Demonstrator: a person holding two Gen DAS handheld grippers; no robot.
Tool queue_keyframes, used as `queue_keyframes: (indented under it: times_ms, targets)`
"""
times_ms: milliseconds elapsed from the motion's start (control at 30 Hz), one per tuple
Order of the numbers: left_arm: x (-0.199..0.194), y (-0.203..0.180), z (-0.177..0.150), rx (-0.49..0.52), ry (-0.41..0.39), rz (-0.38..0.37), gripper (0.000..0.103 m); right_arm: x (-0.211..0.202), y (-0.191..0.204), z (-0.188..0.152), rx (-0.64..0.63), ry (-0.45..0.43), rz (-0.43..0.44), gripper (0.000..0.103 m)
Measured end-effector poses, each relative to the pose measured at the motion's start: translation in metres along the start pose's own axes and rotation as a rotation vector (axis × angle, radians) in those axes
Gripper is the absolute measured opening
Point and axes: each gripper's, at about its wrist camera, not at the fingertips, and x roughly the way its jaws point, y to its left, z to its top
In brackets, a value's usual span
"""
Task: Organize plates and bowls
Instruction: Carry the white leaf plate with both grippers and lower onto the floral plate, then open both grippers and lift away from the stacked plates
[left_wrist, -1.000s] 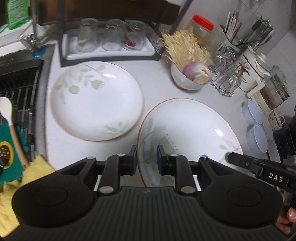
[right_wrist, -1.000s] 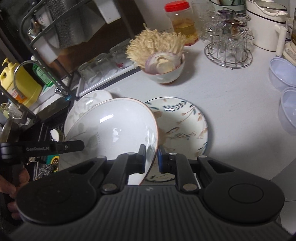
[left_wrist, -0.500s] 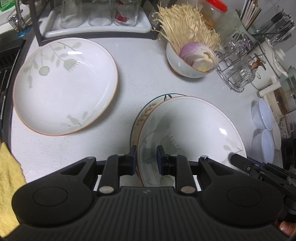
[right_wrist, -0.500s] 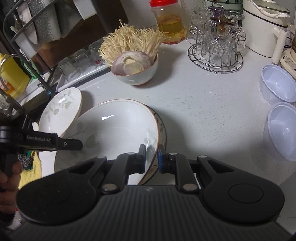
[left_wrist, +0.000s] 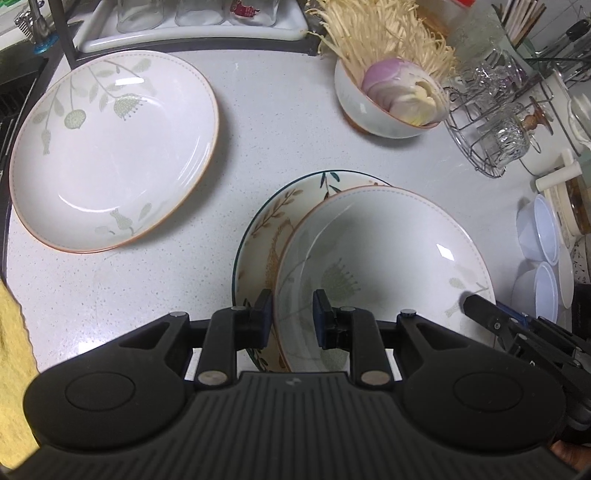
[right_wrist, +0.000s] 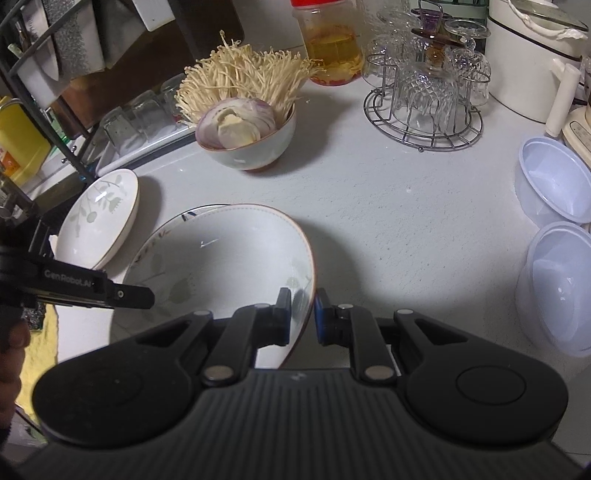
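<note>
So from my end, going left to right on the tabletop (left_wrist: 280, 122): far left there's a yellow cloth (left_wrist: 13, 354) at the edge, then the first leaf-print plate (left_wrist: 110, 151) sitting flat by itself near the glass rack (left_wrist: 192, 35).

Middle is where the action is. The left hand-held gripper (left_wrist: 292, 314) is pinching the near-left rim of the second leaf-print plate (left_wrist: 384, 266), one pad inside the rim and one outside. The right hand-held gripper (right_wrist: 302, 314) has its jaws pressed tight on the opposite rim of that same plate, so it's held from both sides. That plate sits over the blue-rimmed branch-pattern plate (left_wrist: 273, 229), offset to the right so a crescent of the lower one shows on its left. I can't tell whether the two are actually touching or there's a small gap.

Behind them is a bowl of onion slices and enoki mushrooms (left_wrist: 388, 99). Further right, a wire stand of glasses (right_wrist: 424, 88), and at the far right two clear plastic bowls (right_wrist: 554, 177).
</note>
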Motion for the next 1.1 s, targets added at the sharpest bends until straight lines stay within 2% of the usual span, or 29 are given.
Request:
queue_keyframes:
  times_ms: [533, 833, 1100]
  targets:
    - [-0.005, 0.004, 0.005, -0.012, -0.036, 0.056, 0.026, 0.016, 0.0, 0.006, -0.026, 0.004, 0.03, 0.016]
    - [-0.018, 0.01, 0.0, -0.016, -0.059, 0.036, 0.028, 0.025, 0.004, 0.005, -0.023, 0.028, 0.039, 0.015]
    - [-0.045, 0.005, -0.004, 0.049, -0.119, 0.027, 0.028, -0.002, 0.009, 0.012, -0.002, -0.054, 0.005, 0.016]
